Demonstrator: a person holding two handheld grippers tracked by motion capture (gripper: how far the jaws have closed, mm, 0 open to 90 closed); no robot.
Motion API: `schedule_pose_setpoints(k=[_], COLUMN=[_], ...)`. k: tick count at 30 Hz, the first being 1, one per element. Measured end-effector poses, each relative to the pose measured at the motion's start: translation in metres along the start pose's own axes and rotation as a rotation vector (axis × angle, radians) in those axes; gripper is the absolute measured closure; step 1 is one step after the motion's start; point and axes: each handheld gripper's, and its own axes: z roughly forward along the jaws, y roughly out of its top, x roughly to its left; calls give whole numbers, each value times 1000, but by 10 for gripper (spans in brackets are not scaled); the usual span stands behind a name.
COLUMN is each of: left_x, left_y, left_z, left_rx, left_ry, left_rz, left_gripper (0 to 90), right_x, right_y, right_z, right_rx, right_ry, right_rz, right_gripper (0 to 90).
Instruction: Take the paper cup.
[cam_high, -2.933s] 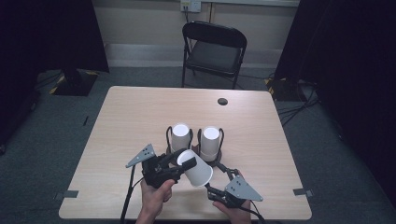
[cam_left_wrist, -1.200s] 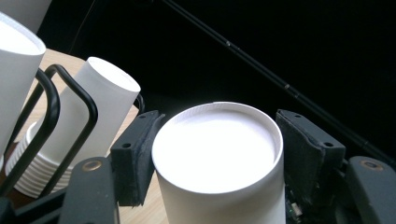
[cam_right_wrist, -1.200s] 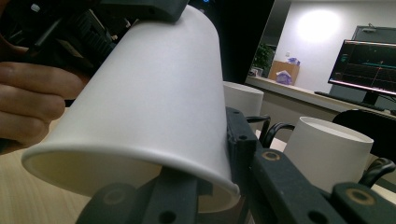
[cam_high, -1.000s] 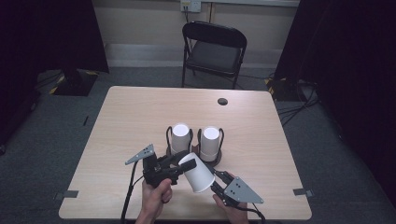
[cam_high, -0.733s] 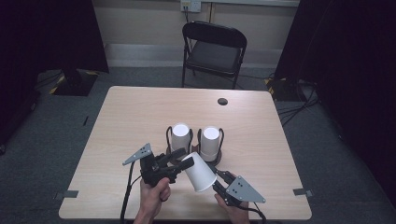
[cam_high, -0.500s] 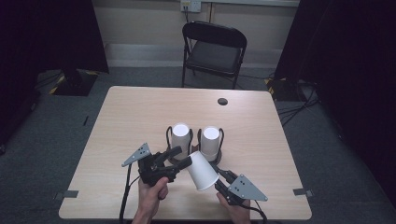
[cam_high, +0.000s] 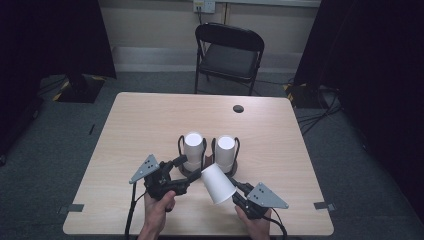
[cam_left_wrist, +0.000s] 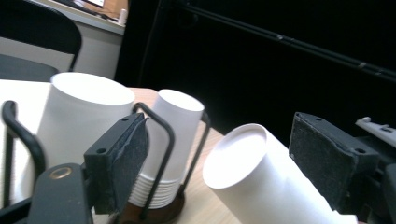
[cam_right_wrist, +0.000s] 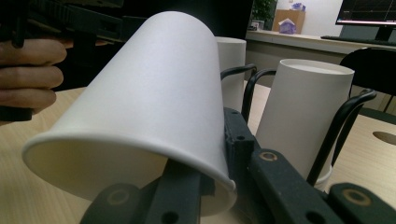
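1. Since the frame from about three seconds back, the loose paper cup has swung from pointing its base at the left gripper to tilting up and to the left, and the left gripper has drawn a little away to the left.
2. Right gripper pinches the cup's wall near the rim, one jaw inside the mouth and one outside; in the right gripper view the cup lies on its side above those jaws, mouth toward the camera.
3. Left gripper jaws stand spread; in the left gripper view the cup's closed base sits between the two pads, touching neither.
4. Both hands come in from the table's near edge, the left hand wrapped around its handle, the right hand low at the edge.
5. Just behind the grippers, two stacks of upturned cups stand in a black wire holder.
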Motion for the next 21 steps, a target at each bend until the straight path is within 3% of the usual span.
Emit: schedule_pose_setpoints(k=[8, 11, 13, 16, 21], left_x=[5, 5, 7, 8, 8], left_y=[2, 2, 2, 1, 1], left_z=[-8, -9, -10, -11, -12], left_rx=[-12, 9, 13, 28, 67], left_ry=[39, 67, 63, 68, 54], left_rz=[33, 84, 85, 96, 123], left_gripper=[217, 206, 201, 201, 207], right_x=[0, -1, -2, -1, -2], right_y=[0, 0, 1, 2, 3], right_z=[1, 1, 2, 5, 7], right_rx=[64, 90, 120, 159, 209], right_ry=[-4, -12, -29, -13, -14], right_rz=[-14, -9, -17, -25, 4], right_gripper=[855, 856, 856, 856, 858])
